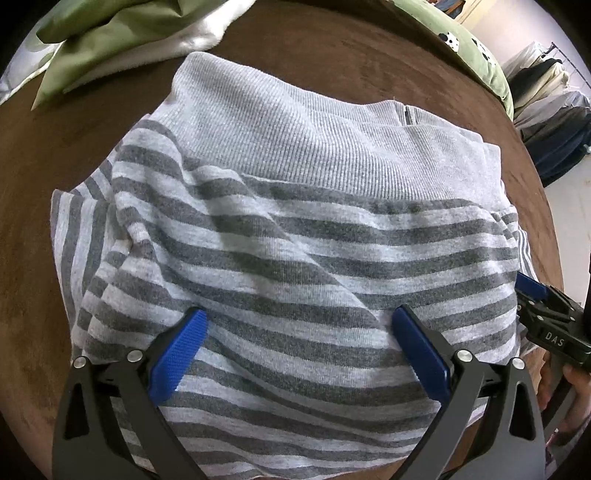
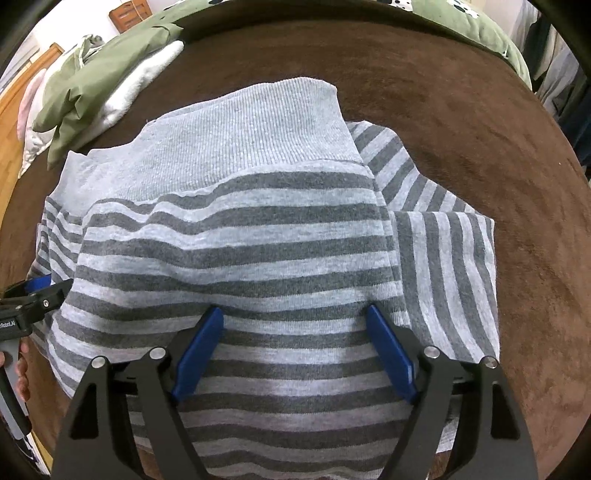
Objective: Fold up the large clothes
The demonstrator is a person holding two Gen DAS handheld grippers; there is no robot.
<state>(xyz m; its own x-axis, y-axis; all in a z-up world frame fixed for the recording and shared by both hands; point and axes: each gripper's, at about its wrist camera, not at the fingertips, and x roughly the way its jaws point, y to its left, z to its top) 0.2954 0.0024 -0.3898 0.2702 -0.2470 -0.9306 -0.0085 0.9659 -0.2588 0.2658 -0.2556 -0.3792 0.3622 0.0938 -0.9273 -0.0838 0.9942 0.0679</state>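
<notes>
A grey striped sweater (image 1: 288,236) lies folded into a rough rectangle on a brown suede-like surface (image 1: 332,48); whether that is a bed or a bench cannot be told. Its plain ribbed grey band (image 1: 295,136) lies on top at the far side, and a striped sleeve (image 2: 443,266) sticks out to the right in the right wrist view.

The left gripper (image 1: 301,334) hangs over the near part of the sweater with its blue-padded fingers (image 1: 177,354) spread wide, holding nothing. The right gripper (image 2: 295,332) also sits above the striped cloth, its fingers (image 2: 197,349) well apart and empty. Whether the tips touch the cloth cannot be told. Each gripper shows at the edge of the other's view.

At the far left lies a pile of green cloth (image 1: 110,33) and white cloth (image 2: 136,77). A green cushion with paw prints (image 1: 465,44) lies beyond the far edge.
</notes>
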